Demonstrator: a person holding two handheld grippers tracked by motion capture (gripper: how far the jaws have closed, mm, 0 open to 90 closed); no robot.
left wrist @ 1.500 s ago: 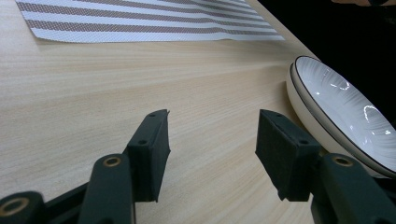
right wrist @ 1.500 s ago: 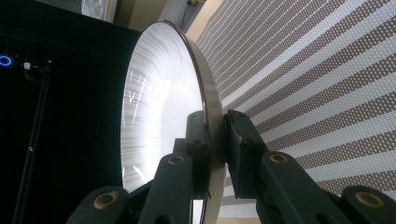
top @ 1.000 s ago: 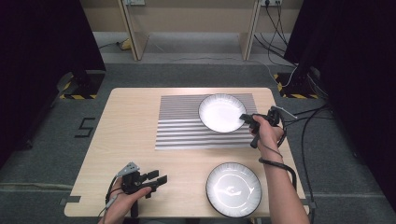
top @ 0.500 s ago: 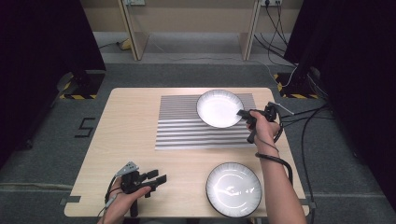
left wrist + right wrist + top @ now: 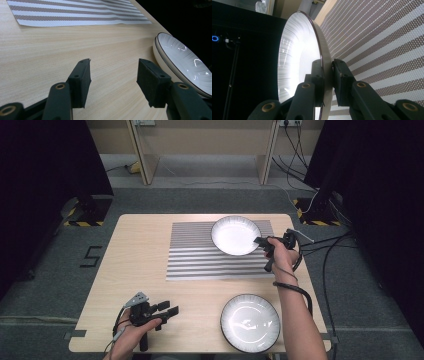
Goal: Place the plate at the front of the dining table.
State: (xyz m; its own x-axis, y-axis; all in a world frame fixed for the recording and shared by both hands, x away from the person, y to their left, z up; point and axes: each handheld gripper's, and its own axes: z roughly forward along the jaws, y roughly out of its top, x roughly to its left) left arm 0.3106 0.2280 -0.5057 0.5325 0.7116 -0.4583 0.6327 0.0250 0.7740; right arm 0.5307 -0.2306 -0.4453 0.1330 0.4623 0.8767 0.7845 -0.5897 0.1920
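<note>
A white plate [image 5: 235, 235] with a dark rim hangs over the far right corner of the striped placemat [image 5: 200, 257]. My right gripper [image 5: 260, 240] is shut on its right rim; in the right gripper view the rim [image 5: 322, 50] is pinched between my two pads. A second white plate [image 5: 250, 322] lies on the wooden table [image 5: 140, 245] near the front edge, right of centre. My left gripper [image 5: 170, 309] rests at the front left, open with nothing between its fingers [image 5: 81, 80]. In the left gripper view the second plate [image 5: 182, 62] lies just right of its jaws.
The placemat [image 5: 75, 12] covers the far middle of the table. Cables [image 5: 330, 250] trail off the table's right side. Dark curtains stand at both sides, and wooden furniture legs [image 5: 137, 150] stand beyond the far edge.
The right gripper has carried the held plate slightly toward the far edge. The left gripper has not moved.
</note>
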